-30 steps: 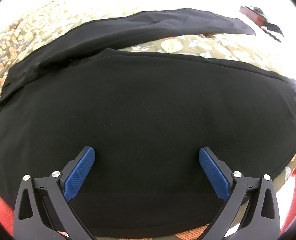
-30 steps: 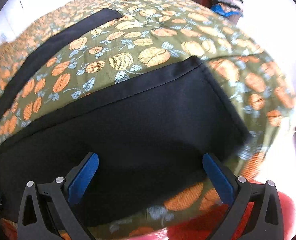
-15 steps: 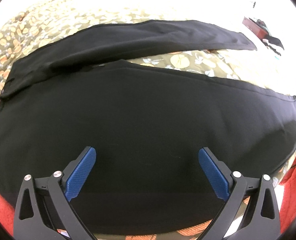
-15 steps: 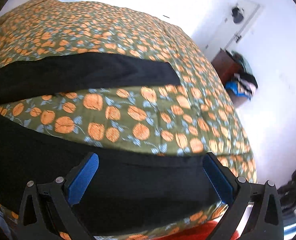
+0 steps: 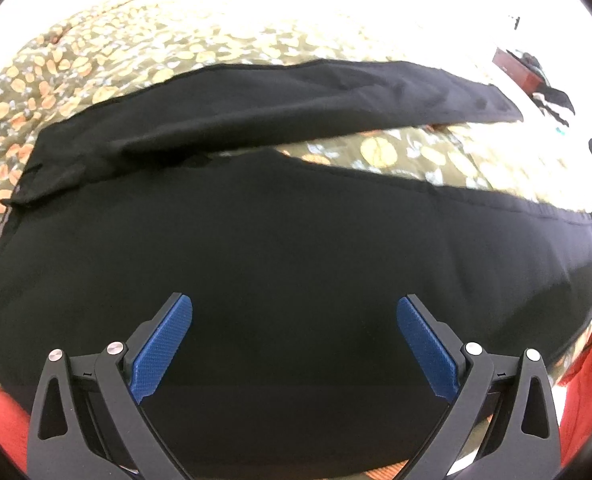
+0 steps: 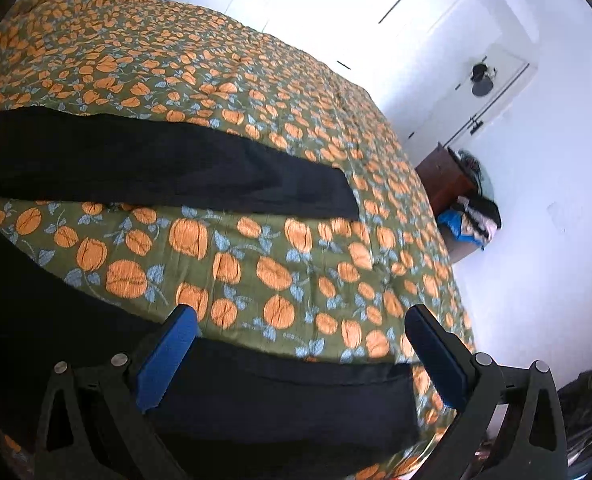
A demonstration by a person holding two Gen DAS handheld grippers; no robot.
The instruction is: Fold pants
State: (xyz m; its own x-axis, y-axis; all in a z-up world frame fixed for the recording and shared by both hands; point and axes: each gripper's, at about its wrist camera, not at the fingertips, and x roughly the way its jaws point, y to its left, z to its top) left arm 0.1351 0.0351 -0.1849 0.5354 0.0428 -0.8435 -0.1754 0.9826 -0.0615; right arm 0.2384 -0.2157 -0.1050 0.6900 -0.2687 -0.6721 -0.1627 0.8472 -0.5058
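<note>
Black pants [image 5: 296, 240] lie spread flat on the bed's floral bedspread [image 6: 256, 80], legs splayed apart in a V with patterned cloth showing between them; the far leg [image 6: 168, 168] is slightly rumpled, its hem squared off

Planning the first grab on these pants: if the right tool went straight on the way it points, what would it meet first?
Most likely the floral bedspread just past the near leg's hem. The open right tool has that bare strip between its tips; the far leg lies beyond. Depth is unclear.
</note>
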